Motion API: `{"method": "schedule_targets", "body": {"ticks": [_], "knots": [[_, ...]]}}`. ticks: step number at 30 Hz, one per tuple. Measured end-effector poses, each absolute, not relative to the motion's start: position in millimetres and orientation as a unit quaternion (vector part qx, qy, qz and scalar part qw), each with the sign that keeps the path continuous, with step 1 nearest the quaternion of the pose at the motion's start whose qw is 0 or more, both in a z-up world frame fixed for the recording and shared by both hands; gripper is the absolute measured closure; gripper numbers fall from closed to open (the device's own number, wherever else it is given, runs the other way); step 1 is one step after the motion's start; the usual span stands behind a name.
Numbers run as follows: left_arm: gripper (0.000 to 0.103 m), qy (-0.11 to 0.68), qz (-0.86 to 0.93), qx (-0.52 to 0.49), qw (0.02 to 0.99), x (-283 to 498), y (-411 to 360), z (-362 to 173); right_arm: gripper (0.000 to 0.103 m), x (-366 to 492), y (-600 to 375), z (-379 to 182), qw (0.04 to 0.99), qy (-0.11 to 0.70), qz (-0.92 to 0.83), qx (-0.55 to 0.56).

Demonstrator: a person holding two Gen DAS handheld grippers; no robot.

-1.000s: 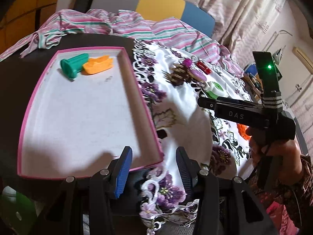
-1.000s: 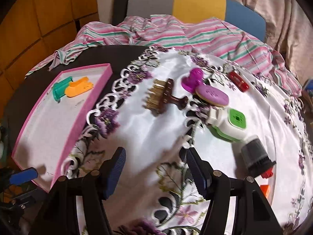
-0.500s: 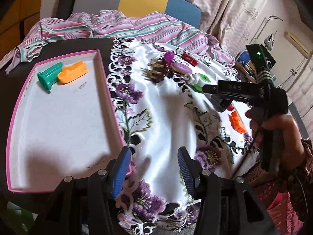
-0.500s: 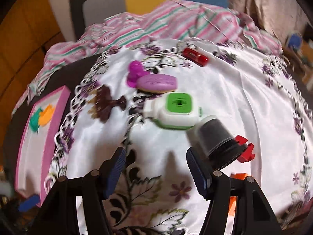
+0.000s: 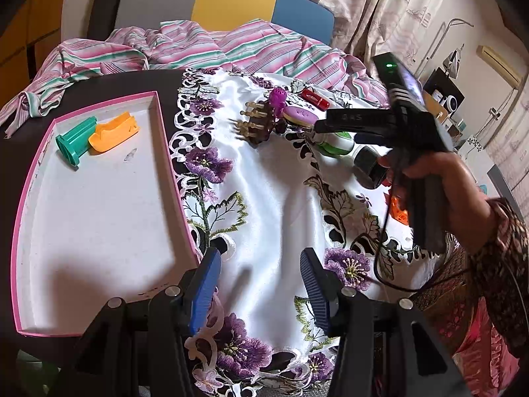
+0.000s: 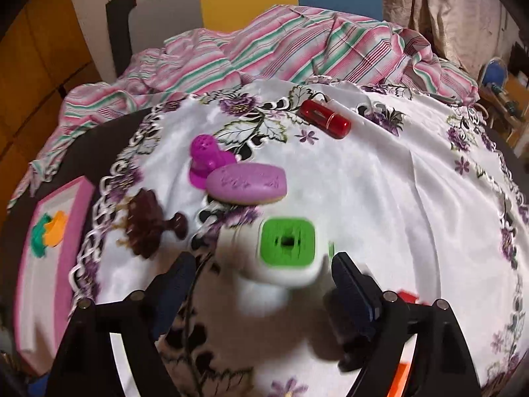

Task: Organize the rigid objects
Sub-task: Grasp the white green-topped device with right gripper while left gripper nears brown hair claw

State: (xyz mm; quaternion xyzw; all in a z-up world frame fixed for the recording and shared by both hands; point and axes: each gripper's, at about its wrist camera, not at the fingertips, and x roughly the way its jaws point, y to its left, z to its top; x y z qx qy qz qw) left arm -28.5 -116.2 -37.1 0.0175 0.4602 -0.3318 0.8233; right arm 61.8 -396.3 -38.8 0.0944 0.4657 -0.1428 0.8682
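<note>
A white block with a green square top [image 6: 286, 244] lies on the flowered cloth, between the fingers of my right gripper [image 6: 263, 281]. The jaws are opening, and the pads stand clear of the block's sides. Beyond it lie a lilac oval piece [image 6: 246, 185], a magenta stamp [image 6: 206, 160], a brown comb-like piece [image 6: 145, 223] and a red capsule [image 6: 325, 119]. The pink-rimmed tray [image 5: 99, 215] holds a green cylinder [image 5: 74, 144] and an orange piece [image 5: 114, 130]. My left gripper [image 5: 259, 284] hangs open and holds nothing, over the cloth beside the tray's near right corner.
A black cup [image 5: 367, 165] lies right of the white block, partly behind the hand [image 5: 439, 178] holding the right gripper. Small orange [image 5: 396, 208] and red [image 6: 408, 297] bits lie near the right edge. Striped fabric [image 5: 215, 49] is heaped at the back, before a chair.
My right gripper has swung right across the cloth and come down around the white-and-green block, its jaws now wider. My left gripper shifted right off the tray, then held still.
</note>
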Motion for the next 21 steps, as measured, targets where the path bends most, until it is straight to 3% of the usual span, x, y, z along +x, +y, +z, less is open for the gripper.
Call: {"method": "schedule_targets", "body": {"ticks": [11, 18, 21], "knots": [[0.052, 0.459, -0.325, 0.025, 0.827, -18, -127, -35, 0.024, 66, -402, -47, 0.862, 0.473, -0.175, 0.043], [0.052, 0.446, -0.321, 0.026, 0.835, 9, -153, -16, 0.024, 54, -433, -44, 0.848, 0.471, -0.215, 0.112], [0.043, 0.445, -0.318, 0.031, 0.837, 24, -169, -14, 0.024, 53, -432, -43, 0.849, 0.472, -0.208, 0.118]]}}
